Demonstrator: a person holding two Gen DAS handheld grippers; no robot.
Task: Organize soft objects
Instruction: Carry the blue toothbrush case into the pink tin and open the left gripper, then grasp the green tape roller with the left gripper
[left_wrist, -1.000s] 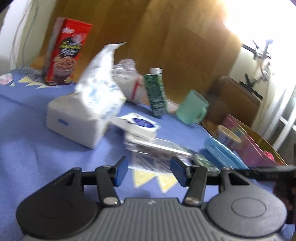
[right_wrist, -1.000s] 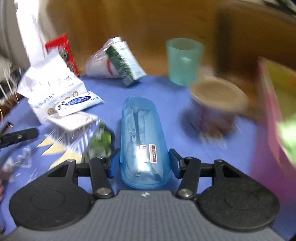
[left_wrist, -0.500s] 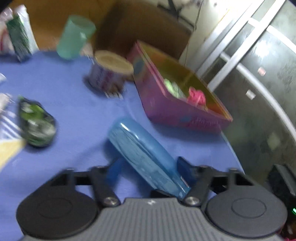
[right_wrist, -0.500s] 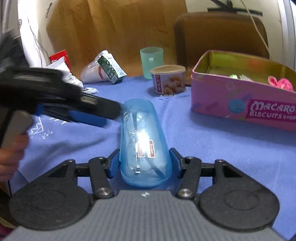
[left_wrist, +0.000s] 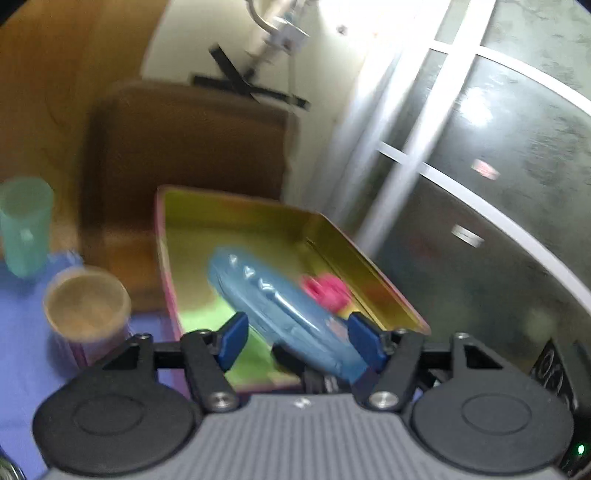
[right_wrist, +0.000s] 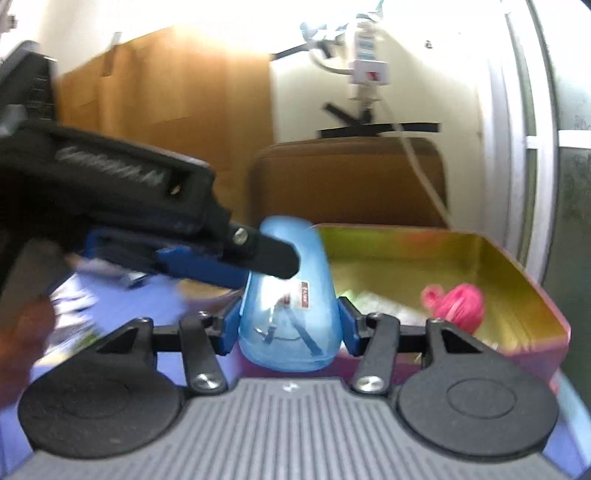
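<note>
Half a second ago my right gripper (right_wrist: 289, 326) held the blue pouch (right_wrist: 291, 295) low over the purple cloth; now it has carried it up to the near wall of the pink tin (right_wrist: 532, 345), and my left gripper (left_wrist: 295, 341) has swung round from the table to face the same tin. My right fingers are clamped on the pouch's near end, one blue pad on each flank, and the pouch points away toward 12 o'clock over the tin's rim. My left fingers stand spread: the right pad (left_wrist: 364, 341) touches the pouch's end, the left pad sits apart from it at 9 o'clock, so that claw grips nothing. From the left wrist view the pouch runs from 5 o'clock up to 11 o'clock across the tin's gold interior. A pink fluffy ball (right_wrist: 460, 304) lies inside the tin at 2 o'clock of my right fingers. Left of the tin stand a lidded snack cup (left_wrist: 86, 314) and, beyond it at 10 o'clock, a green tumbler (left_wrist: 24, 225). A brown chair back (right_wrist: 347, 181) rises behind the tin.
</note>
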